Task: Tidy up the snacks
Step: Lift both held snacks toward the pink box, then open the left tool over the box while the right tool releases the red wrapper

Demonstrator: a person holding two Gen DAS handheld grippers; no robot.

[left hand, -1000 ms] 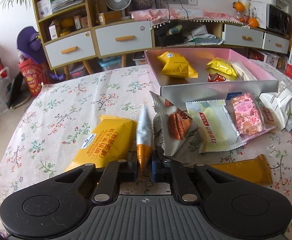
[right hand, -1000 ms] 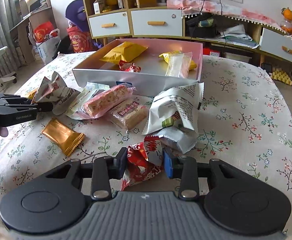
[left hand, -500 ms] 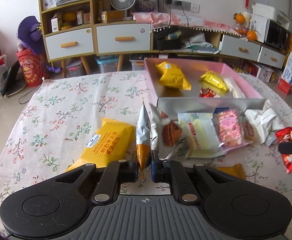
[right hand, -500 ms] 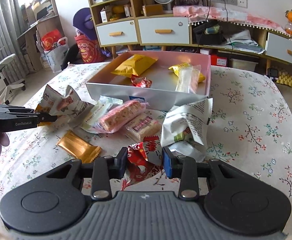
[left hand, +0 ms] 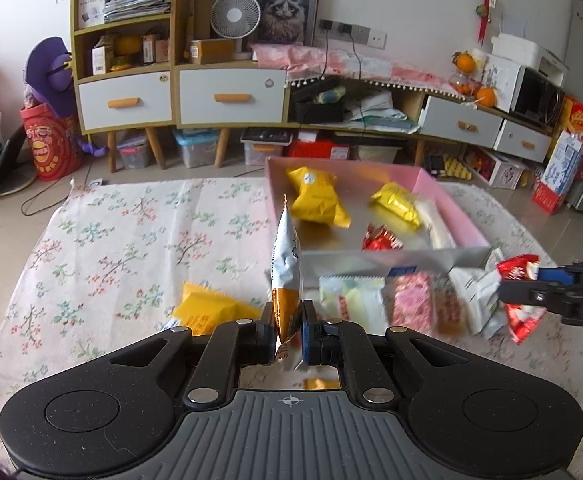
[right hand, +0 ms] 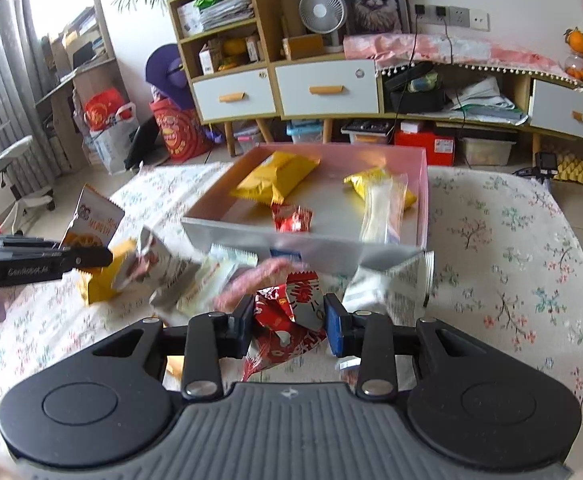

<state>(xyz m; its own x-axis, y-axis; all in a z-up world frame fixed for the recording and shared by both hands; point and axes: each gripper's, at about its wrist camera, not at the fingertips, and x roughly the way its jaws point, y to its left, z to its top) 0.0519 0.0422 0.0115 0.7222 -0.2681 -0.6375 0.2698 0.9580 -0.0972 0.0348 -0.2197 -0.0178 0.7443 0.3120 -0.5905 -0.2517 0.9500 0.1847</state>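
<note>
My left gripper [left hand: 289, 330] is shut on a white and orange snack packet [left hand: 287, 268], held upright above the table, short of the pink box [left hand: 457, 200]. It also shows in the right wrist view [right hand: 91, 224]. My right gripper [right hand: 287, 326] is shut on a red snack packet [right hand: 291, 308], lifted above the table near the box's front wall [right hand: 251, 240]; the left wrist view shows it too [left hand: 521, 276]. The box holds two yellow packets [left hand: 315, 200], a red packet [left hand: 381, 240] and a clear one [left hand: 437, 226].
Several loose snacks lie on the floral tablecloth [left hand: 131, 240] in front of the box: a yellow packet [left hand: 211, 308], a pale green one [left hand: 351, 300], a pink bar [left hand: 413, 300] and white packets [left hand: 475, 296]. Cabinets [left hand: 227, 92] stand behind the table.
Both grippers have risen with their packets and moved toward the box. The table and loose snacks now sit lower and farther away in both views.
</note>
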